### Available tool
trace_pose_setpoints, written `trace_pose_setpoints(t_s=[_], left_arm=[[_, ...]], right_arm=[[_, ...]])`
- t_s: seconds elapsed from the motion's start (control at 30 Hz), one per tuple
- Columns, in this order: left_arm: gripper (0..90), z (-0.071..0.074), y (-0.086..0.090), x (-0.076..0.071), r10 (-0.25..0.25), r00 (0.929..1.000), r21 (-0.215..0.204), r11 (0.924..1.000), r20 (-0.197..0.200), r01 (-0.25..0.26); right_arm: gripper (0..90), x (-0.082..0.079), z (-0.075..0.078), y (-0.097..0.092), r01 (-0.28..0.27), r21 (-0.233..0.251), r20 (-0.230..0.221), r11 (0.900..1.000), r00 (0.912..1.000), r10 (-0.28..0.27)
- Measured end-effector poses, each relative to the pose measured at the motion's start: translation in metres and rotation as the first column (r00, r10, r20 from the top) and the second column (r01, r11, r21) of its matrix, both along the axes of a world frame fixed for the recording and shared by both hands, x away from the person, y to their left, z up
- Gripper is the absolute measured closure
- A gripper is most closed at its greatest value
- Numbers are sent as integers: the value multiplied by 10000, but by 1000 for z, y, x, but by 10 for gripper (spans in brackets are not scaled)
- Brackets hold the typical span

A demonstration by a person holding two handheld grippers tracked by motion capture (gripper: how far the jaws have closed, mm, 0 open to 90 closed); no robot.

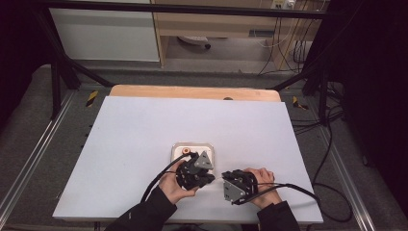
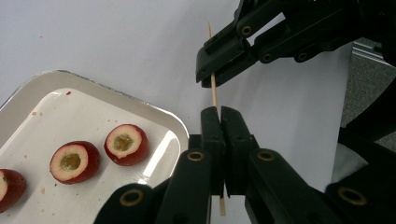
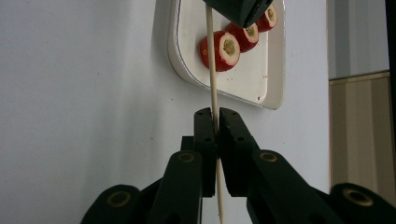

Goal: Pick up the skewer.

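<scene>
I see a thin, pale wooden skewer [image 2: 214, 91], a glossy white tray [image 2: 154, 121] with metallic rim, and a matt white table [image 1: 144, 125].

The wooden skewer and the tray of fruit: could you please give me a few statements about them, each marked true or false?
1. Both hand-held grippers are shut on the wooden skewer. True: the left hand-held gripper and the right hand-held gripper each clamp it.
2. The fruit pieces are threaded on the skewer. False: they lie on the tray.
3. The fruit pieces are cored, with red skin. True.
4. The tray is black. False: it is white.
</scene>
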State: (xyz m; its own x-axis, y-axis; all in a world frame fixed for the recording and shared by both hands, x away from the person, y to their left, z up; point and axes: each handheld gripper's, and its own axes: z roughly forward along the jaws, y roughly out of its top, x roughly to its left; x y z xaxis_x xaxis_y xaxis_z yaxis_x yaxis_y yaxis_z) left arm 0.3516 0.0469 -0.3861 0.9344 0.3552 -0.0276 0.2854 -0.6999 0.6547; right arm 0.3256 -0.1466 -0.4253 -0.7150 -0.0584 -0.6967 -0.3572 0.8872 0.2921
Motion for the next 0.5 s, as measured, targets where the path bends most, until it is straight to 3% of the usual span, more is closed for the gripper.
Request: trace_pose_setpoints(t_s=[0.1,0.37,0.43,0.47,0.5], left_arm=[[888,0,0,0,-3,10000,-4,10000,8,3],[869,0,1,4,4,9999,-63,10000,-151,-5],[776,2,1,7,66,9992,125,9999,-382,-61],[736,2,0,10,168,9976,446,9989,-673,-138],[705,2,0,10,168,9976,446,9989,-673,-138]], right_arm=[[884,0,1,0,-153,-304,150,9994,9998,158],[892,-1,1,0,-303,-573,392,9979,9987,326],[892,-2,2,0,-264,-776,519,9966,9982,304],[892,-3,2,2,-189,-1235,767,9922,9966,285],[892,-3,3,2,-224,-1328,875,9909,9956,342]])
